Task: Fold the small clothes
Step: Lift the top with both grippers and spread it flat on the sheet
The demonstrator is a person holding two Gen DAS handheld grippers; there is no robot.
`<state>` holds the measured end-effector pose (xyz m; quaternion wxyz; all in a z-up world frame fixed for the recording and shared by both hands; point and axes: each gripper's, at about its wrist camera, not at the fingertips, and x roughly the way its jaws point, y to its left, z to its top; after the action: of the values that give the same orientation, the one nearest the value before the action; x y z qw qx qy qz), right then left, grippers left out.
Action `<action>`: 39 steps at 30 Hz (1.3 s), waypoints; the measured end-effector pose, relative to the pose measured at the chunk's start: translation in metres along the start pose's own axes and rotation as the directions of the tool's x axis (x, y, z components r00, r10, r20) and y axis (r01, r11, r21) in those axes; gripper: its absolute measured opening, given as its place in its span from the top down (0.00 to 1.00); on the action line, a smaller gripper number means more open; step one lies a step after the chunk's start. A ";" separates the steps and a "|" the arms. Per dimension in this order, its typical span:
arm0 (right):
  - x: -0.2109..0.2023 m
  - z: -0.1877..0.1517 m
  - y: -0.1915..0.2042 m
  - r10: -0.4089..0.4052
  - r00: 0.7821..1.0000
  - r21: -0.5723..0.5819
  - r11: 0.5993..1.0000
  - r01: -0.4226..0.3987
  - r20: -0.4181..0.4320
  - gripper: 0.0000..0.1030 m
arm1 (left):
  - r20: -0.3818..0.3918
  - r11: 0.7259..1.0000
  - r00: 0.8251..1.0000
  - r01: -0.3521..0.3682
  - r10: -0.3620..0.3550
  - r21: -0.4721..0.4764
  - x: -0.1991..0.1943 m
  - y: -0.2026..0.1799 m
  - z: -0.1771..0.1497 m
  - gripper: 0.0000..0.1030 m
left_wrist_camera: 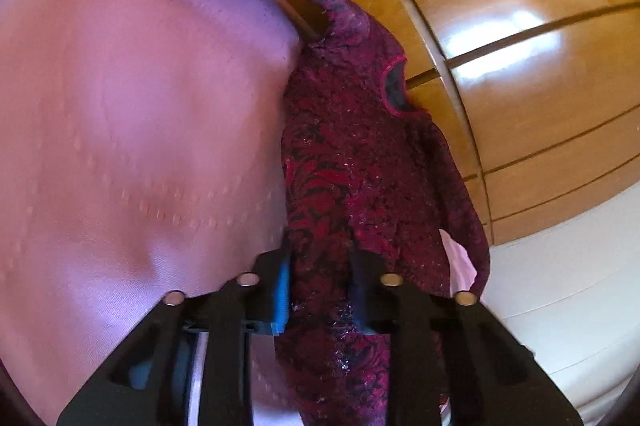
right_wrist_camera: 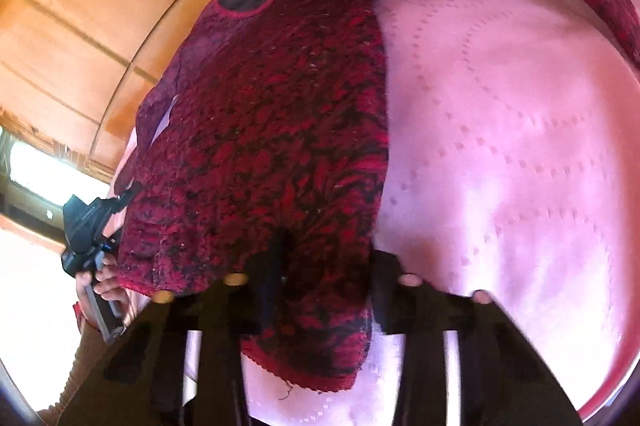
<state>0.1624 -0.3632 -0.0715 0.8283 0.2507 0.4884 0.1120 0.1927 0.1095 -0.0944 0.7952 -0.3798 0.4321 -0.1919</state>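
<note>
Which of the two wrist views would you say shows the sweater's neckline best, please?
The left wrist view: the sweater turns its neckline toward the lens, red trim sharp against the wood. The right wrist view shows the neckline too, but flatter, smaller and softer.

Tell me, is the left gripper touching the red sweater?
Touching. In the left wrist view, the left gripper has the red sweater bunched between its fingers, the fabric pressed against both pads.

Bright daylight, blown-out window [right_wrist_camera: 44, 170], glare on wood panels [left_wrist_camera: 508, 42], motion blur, fisheye edges dark
</note>
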 end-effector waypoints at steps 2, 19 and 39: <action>-0.015 0.013 0.010 0.001 0.999 -0.062 0.998 0.002 0.044 0.83 | 0.011 0.998 0.999 -0.031 0.031 0.063 -0.011 -0.027 -0.002 0.84; -0.087 -0.058 -0.033 -0.124 0.990 -0.107 0.986 0.131 0.069 0.87 | -0.120 0.960 0.976 -0.148 0.180 0.239 -0.062 -0.063 -0.081 0.71; -0.103 -0.085 -0.025 -0.061 0.996 -0.166 0.984 0.070 0.059 0.89 | -0.112 0.943 0.971 -0.173 0.212 0.285 -0.075 -0.045 -0.151 0.91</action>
<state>0.0364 -0.4031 -0.0404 0.8626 0.1666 0.4626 0.1189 0.0270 0.0624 -0.0703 0.8222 -0.2079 0.4918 -0.1971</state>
